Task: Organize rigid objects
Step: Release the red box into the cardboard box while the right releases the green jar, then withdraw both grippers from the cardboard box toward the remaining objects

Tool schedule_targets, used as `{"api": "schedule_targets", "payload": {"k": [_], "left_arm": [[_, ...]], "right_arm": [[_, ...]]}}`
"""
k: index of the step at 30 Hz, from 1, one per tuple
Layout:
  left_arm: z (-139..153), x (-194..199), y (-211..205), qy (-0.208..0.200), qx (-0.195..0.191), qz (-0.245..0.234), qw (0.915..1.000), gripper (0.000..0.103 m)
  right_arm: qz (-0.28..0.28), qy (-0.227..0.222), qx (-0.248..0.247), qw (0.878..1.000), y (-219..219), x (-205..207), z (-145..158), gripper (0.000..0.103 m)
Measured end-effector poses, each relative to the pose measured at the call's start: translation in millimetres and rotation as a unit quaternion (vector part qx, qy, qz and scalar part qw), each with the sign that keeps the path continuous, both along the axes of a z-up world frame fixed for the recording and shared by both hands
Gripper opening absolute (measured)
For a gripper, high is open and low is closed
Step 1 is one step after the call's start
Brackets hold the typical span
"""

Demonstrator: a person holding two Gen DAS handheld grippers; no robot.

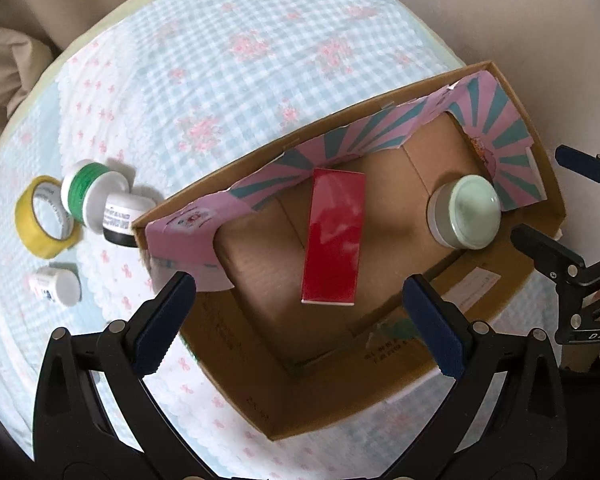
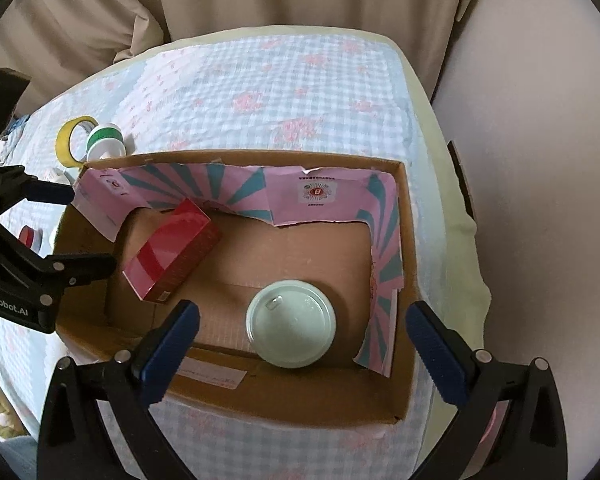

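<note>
A cardboard box point(image 1: 380, 376) point(image 2: 260, 157) lined with pink and teal paper stands on the checked cloth. Inside it lie a red flat carton point(image 1: 334, 236) point(image 2: 172, 252) and a jar with a pale green lid point(image 1: 466, 212) point(image 2: 291, 324). My left gripper point(image 1: 300, 320) point(image 2: 66, 228) hangs open over the box's left part, its blue pads wide apart and clear of the carton. My right gripper point(image 2: 300, 340) point(image 1: 560, 204) is open above the jar, and its pads do not touch it.
Left of the box on the cloth lie a yellow tape roll point(image 1: 44, 216) point(image 2: 70, 140), a green and white jar point(image 1: 90, 192) point(image 2: 104, 142), a black and white jar point(image 1: 124, 220) and a small white bottle point(image 1: 58, 284). Beige curtains hang behind the table.
</note>
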State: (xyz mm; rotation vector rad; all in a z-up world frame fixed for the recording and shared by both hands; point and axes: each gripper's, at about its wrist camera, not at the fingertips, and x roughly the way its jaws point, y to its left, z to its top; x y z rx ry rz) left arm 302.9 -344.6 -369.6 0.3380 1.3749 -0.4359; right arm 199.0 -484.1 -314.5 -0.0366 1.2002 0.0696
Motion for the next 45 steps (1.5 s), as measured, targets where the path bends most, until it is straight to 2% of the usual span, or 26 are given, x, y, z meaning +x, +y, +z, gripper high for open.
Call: {"api": "schedule_targets", "payload": {"k": [6, 12, 16, 22, 28, 36, 39, 43, 45], "left_arm": [[24, -16, 18, -0.01, -0.013, 0.016, 0.9997, 0.103], [58, -39, 48, -0.023, -0.035, 0.046, 0.9981, 0.103], [85, -57, 80, -0.036, -0.054, 0.07, 0.9954, 0.103], [129, -88, 145, -0.058, -0.078, 0.104, 0.9898, 0.103], [163, -109, 229, -0.072, -0.106, 0.147, 0.9808, 0.103], [173, -96, 338, -0.079, -0.129, 0.188, 0.9705, 0.103], [165, -83, 375, -0.072, -0.143, 0.197, 0.9674, 0.103], [146, -60, 402, -0.064, -0.141, 0.206, 0.9662, 0.103], [131, -45, 413, -0.05, -0.147, 0.227, 0.9614, 0.103]], "right_arm": [[-0.002, 0.013, -0.002, 1.0, 0, -9, 15, 0.103], [-0.024, 0.006, 0.004, 1.0, 8, -25, 38, 0.103], [-0.041, -0.014, 0.018, 0.999, 24, -45, 66, 0.103], [-0.049, -0.047, 0.013, 0.998, 78, -75, 121, 0.103], [-0.044, -0.063, 0.025, 0.997, 145, -84, 155, 0.103], [-0.051, -0.066, 0.04, 0.996, 223, -68, 172, 0.103], [-0.064, -0.068, 0.037, 0.995, 249, -60, 173, 0.103], [-0.074, -0.064, 0.038, 0.994, 281, -43, 168, 0.103], [-0.064, -0.058, 0.037, 0.996, 292, -33, 164, 0.103]]}}
